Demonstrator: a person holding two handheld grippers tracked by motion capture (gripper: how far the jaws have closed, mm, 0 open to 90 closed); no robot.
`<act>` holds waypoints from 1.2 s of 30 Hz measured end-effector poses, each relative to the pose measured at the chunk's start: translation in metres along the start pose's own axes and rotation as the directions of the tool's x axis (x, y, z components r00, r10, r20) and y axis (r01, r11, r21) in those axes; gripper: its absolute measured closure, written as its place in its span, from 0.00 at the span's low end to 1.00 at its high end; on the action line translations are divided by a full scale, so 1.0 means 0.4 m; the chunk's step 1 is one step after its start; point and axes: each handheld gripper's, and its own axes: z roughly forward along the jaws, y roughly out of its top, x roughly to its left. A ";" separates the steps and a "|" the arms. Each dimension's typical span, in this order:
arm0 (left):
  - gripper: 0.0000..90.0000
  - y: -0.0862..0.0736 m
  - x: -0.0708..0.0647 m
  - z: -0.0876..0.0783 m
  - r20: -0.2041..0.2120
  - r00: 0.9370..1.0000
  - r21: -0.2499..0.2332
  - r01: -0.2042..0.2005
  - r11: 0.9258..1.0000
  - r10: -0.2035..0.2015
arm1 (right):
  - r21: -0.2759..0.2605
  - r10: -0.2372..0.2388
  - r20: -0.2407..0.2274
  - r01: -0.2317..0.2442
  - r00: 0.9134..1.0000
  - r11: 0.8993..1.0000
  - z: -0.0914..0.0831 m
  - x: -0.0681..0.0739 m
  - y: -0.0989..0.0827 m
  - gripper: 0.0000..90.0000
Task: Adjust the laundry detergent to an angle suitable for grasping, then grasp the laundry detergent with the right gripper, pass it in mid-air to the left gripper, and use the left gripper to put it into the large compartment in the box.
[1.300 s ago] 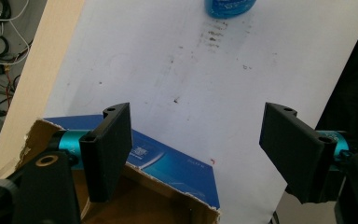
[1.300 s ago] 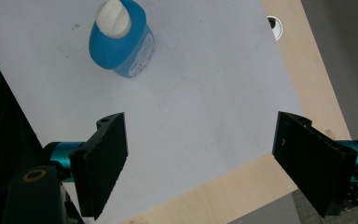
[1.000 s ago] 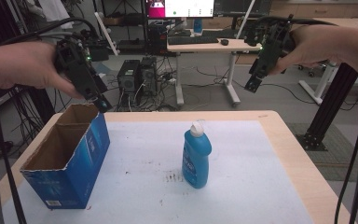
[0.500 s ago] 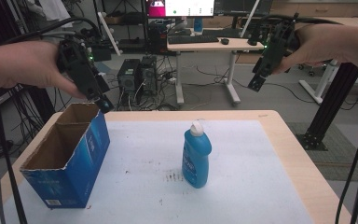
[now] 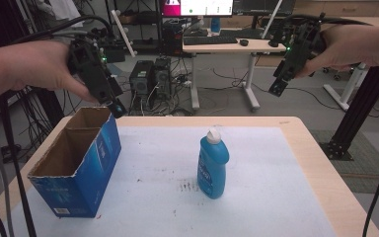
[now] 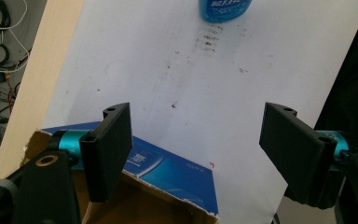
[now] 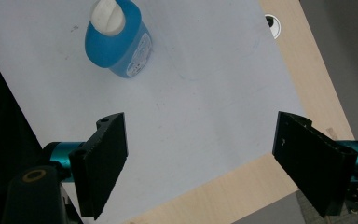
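Spanning most of the lower frame in the high view, a wooden table (image 5: 325,163) carries a white mat (image 5: 276,197) that covers nearly all of its top. At the lower left of that view stands an open blue cardboard box (image 5: 74,163), its brown inside showing and its top edge torn; in the left gripper view the same box (image 6: 168,172) sits at the bottom of the frame, just under the near jaw. A little right of centre in the high view, a blue bottle (image 5: 212,165) with a white cap stands upright on the mat, well apart from the box, with a patch of dark smudges (image 5: 187,186) on the mat just to its left. The right gripper view shows this bottle (image 7: 121,44) at the upper left of its frame, seen from above.

At the upper left of the high view, the left gripper (image 5: 114,106) hangs above the far end of the box, held in a hand (image 5: 44,69), its jaws spread wide with nothing between them. At the upper right, the right gripper (image 5: 276,89) is held high beyond the table's far edge by the other hand (image 5: 345,47), jaws likewise wide and empty.
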 end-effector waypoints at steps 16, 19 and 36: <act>0.28 0.010 -0.005 -0.002 -0.001 1.000 -0.005 -0.012 1.000 0.012 | -0.024 0.012 0.009 -0.011 1.000 1.000 -0.010 0.005 -0.018 0.19; 0.28 0.011 -0.003 0.000 0.000 1.000 -0.004 -0.014 1.000 0.014 | -0.033 0.020 0.014 -0.020 1.000 0.999 -0.010 0.005 -0.026 0.19; 0.28 0.010 -0.006 0.000 0.006 1.000 0.003 -0.026 1.000 0.026 | -0.164 0.108 0.000 -0.106 0.994 0.981 -0.006 0.026 -0.114 0.19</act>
